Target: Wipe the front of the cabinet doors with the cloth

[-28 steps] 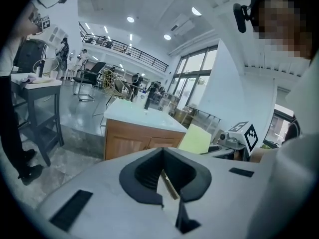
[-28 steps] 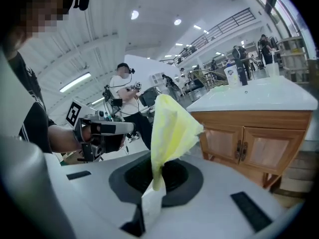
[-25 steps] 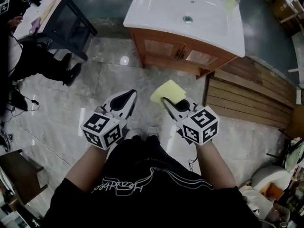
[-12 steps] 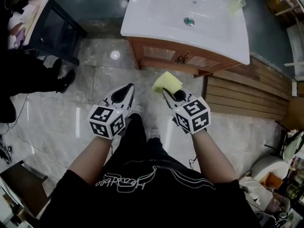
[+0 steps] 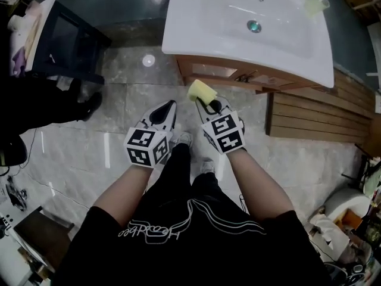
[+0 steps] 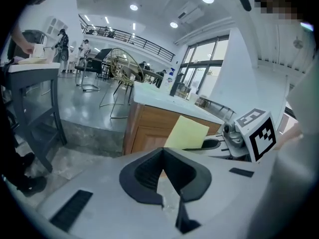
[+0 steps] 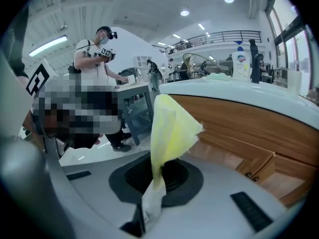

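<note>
**Q:** How will the cloth handle?

**Me:** The cloth (image 7: 172, 128) looks thin, light and floppy, with no stiffness. I expect it to fold under any push, so it needs flat pressure on the wood. It isn't fragile or slippery. I think the best hold is one bunched end, with most of the sheet left free.

**Q:** What does it look like?

**Me:** Pale yellow and creased. It fans upright above the jaws and has a slightly ragged upper corner.

**Q:** Claws?

**Me:** My right gripper (image 7: 153, 183) is clamped on the cloth's bunched lower end. My left gripper (image 6: 164, 178) has its jaws together with nothing in them.

**Q:** Where is everything?

**Me:** In the head view the cloth is just above centre. It's right below the wooden cabinet doors (image 5: 221, 71), which sit under the white sink top (image 5: 226, 22). It's near the doors, but as far as I can tell it isn't on them yet. The left gripper is just beside the right one, toward frame left, and both point at the cabinet. In the right gripper view the door panels fill the right half, behind the cloth.
</note>
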`<state>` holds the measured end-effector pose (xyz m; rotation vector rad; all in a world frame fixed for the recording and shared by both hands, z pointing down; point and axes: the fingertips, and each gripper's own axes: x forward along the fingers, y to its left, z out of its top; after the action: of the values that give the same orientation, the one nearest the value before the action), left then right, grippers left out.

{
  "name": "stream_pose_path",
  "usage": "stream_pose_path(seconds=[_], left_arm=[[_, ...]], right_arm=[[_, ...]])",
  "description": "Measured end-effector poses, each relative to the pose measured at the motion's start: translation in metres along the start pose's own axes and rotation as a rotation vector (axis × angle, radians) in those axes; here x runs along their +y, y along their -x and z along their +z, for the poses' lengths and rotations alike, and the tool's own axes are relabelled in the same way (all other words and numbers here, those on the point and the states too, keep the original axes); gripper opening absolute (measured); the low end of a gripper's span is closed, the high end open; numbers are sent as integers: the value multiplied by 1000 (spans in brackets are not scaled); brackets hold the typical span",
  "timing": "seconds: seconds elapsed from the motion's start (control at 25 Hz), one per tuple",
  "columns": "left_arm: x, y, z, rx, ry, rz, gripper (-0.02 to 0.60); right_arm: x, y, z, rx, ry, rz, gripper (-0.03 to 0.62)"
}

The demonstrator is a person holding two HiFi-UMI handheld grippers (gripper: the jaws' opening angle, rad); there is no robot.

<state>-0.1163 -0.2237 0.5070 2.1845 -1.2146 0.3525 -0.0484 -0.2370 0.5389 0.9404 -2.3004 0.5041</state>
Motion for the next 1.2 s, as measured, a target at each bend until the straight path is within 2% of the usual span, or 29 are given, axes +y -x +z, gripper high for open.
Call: stream_pose_path(seconds=[0.24,0.4,0.84,1.08,1.2], left_arm=[[36,-20,-12,22,58,11,6],[57,-27,-10,22,65,21,6],[96,-33,-19,51,107,55,6],[98,-34,-29,71,118,43,6],[96,-35,-29,78,94,26,6]], right_arm=[[-6,-65,0,-5,90,-78,40],[-4,-92,2,15,154,-86,40],[-24,-123,0,53,121,-115,40],[-32,-130,-4,67,123,-140,40],[-35,-131,-3,60,104,-148,40]])
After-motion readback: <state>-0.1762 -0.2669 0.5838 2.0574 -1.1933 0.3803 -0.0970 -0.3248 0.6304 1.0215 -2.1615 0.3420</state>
